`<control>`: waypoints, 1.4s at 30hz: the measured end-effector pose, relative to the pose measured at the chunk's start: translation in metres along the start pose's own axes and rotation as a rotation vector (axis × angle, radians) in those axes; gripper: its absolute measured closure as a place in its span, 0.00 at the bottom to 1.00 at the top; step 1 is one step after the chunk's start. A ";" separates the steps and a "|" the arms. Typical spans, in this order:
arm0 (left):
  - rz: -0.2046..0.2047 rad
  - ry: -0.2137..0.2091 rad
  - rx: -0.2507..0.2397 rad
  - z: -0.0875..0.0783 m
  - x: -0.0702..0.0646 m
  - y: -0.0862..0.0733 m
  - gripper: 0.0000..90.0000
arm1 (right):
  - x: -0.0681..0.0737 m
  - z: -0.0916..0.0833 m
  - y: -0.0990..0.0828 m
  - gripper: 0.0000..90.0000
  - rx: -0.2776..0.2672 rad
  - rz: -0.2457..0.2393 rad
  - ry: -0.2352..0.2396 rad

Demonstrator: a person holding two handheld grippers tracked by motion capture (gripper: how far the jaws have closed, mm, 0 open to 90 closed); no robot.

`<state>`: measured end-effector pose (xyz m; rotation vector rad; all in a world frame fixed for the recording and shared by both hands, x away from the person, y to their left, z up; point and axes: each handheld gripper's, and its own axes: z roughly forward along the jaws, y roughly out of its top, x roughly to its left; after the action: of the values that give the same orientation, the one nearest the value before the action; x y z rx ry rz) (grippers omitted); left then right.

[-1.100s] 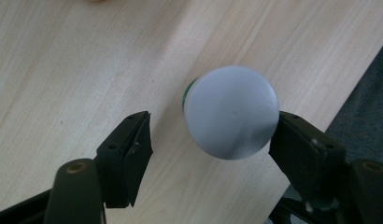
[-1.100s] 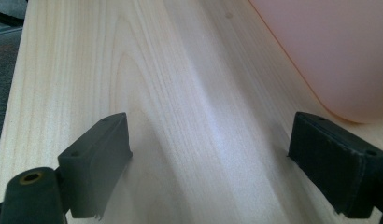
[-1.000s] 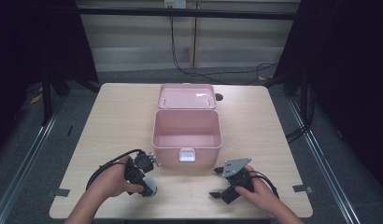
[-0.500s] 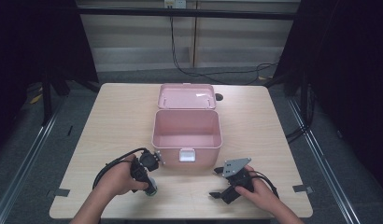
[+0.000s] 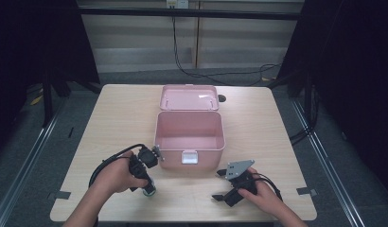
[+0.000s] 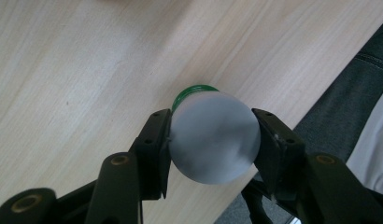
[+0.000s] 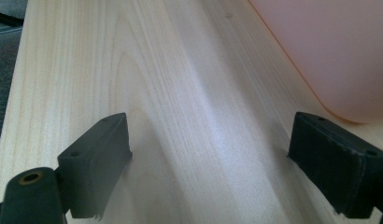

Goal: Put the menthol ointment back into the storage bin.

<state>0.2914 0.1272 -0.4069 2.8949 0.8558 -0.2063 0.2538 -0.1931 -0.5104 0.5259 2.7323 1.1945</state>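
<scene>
- The wooden table (image 5: 111, 123) spreads across the middle of the high view.
- The pink box (image 5: 189, 142) sits at its centre, lid thrown back toward the top of the frame.
- My right gripper (image 5: 225, 185) rests lower right of the box, its jaws spread wide with only bare wood between them.
- My left gripper (image 6: 213, 140), lower left of the box, has just clamped on the small jar (image 6: 214, 136), a frosted round thing with a green rim, at lower centre of the left gripper view.
</scene>
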 end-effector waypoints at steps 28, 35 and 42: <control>-0.069 -0.017 -0.023 -0.082 0.010 0.024 0.56 | 0.000 0.000 0.000 0.13 0.002 0.000 0.002; -0.080 -0.012 -0.025 -0.092 0.010 0.030 0.56 | 0.000 0.000 0.000 0.13 0.002 0.000 0.002; -0.087 -0.017 -0.030 -0.100 0.012 0.038 0.56 | 0.000 0.000 0.000 0.13 0.002 0.000 0.002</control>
<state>0.3318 0.1171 -0.3078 2.8267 0.9740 -0.2241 0.2539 -0.1932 -0.5102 0.5261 2.7349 1.1934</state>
